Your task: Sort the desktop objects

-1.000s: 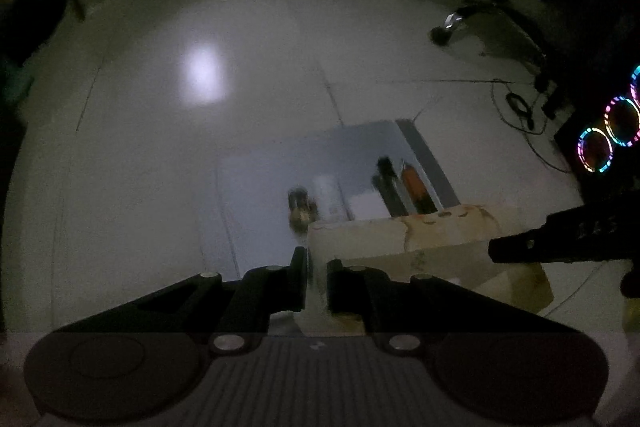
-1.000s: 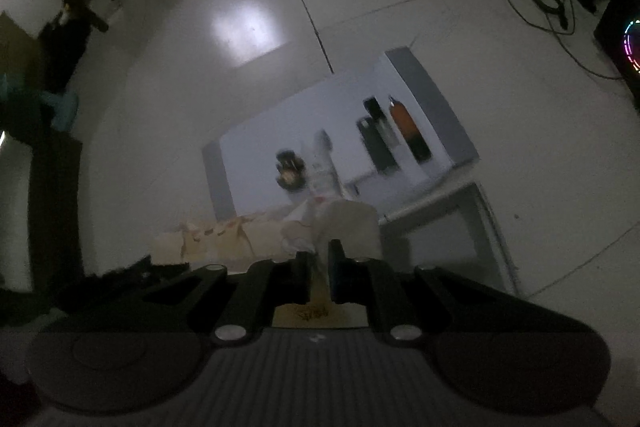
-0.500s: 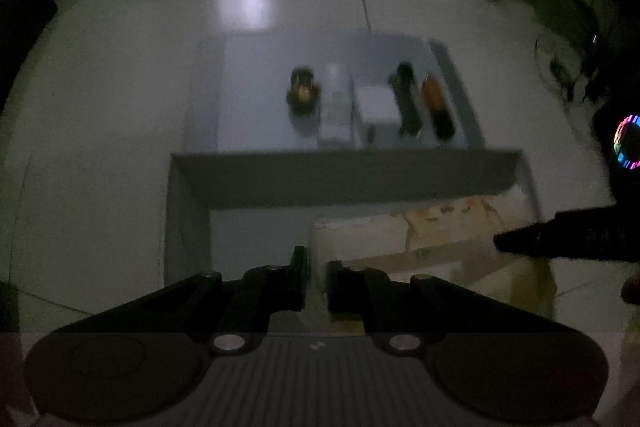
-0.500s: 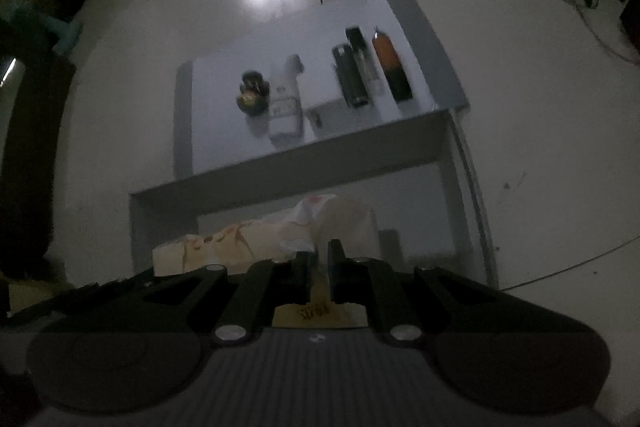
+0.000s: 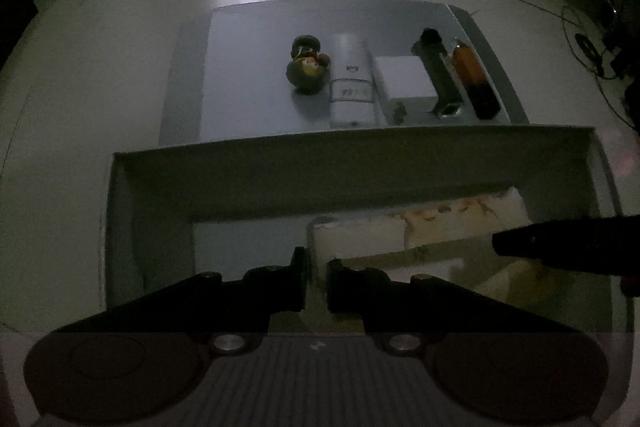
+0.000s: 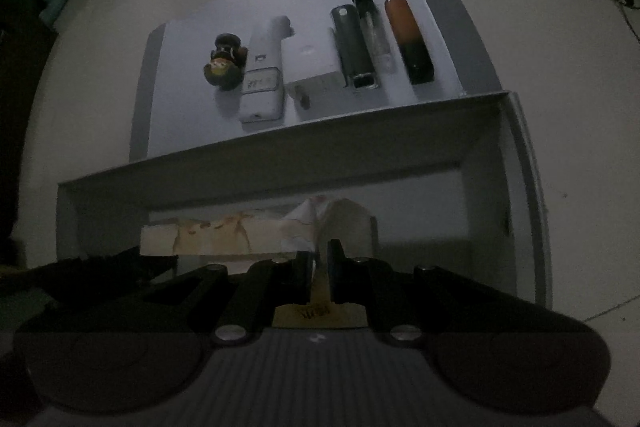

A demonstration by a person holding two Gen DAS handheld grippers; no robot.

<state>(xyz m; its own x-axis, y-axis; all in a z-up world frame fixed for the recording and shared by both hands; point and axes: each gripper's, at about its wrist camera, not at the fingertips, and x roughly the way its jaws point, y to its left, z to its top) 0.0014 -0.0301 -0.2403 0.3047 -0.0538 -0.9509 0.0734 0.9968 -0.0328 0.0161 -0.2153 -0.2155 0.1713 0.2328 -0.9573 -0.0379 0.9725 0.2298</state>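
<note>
Holding a cream printed cloth pouch (image 5: pixel 420 227) over the grey box (image 5: pixel 360 167), both my left hand-held gripper (image 5: pixel 317 281) and right hand-held gripper (image 6: pixel 319 273) pinch it, with small things (image 5: pixel 394 79) lined up on the grey counter (image 5: pixel 248 67).

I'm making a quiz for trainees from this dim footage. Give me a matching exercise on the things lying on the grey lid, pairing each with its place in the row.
Things:
1. small round-headed figurine
2. white square box
3. orange-and-black tube

Places:
A. right end of the row
B. left end of the row
C. middle of the row

Pairs: 1-B, 2-C, 3-A
</note>
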